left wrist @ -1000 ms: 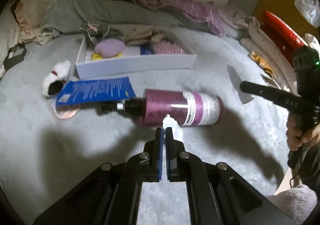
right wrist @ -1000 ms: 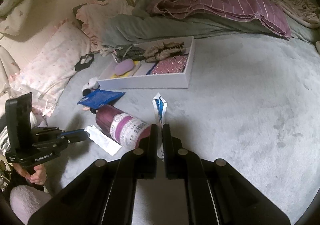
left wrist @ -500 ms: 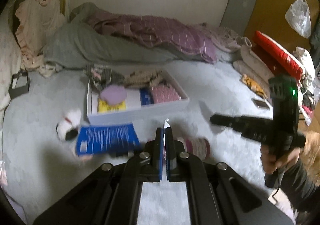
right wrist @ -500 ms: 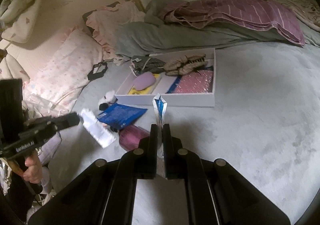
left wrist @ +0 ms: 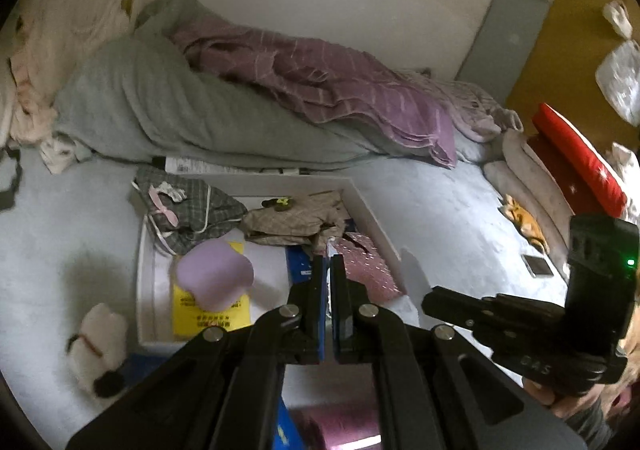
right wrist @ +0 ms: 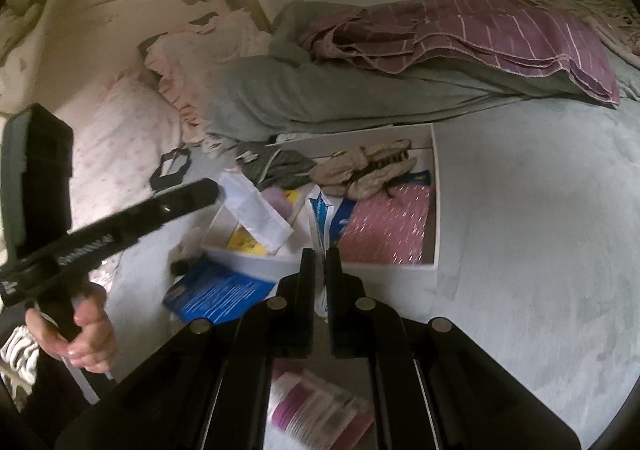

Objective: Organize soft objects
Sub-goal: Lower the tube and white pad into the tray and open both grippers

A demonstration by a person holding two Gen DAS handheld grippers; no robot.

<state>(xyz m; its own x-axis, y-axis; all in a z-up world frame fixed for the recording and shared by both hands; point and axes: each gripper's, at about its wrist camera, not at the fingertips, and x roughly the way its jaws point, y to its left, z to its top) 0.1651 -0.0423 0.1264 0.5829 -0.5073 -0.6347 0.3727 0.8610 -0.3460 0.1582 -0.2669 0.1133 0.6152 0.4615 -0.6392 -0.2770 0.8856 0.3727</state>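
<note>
Carrying two packets toward the white tray at frame centre: left claw clamped on a white packet, right claw on a blue-and-white sachet; next, releasing inside the rim.

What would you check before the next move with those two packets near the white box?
1. Left gripper shut on the flat white paper packet: ok.
2. Right gripper shut on the blue-and-white sachet: ok.
3. Shallow white cardboard box ahead of both grippers: ok.
4. Bare floor left inside the box: ok.
5. Grippers apart from each other: ok.
6. Packets' softness: cannot tell.
</note>
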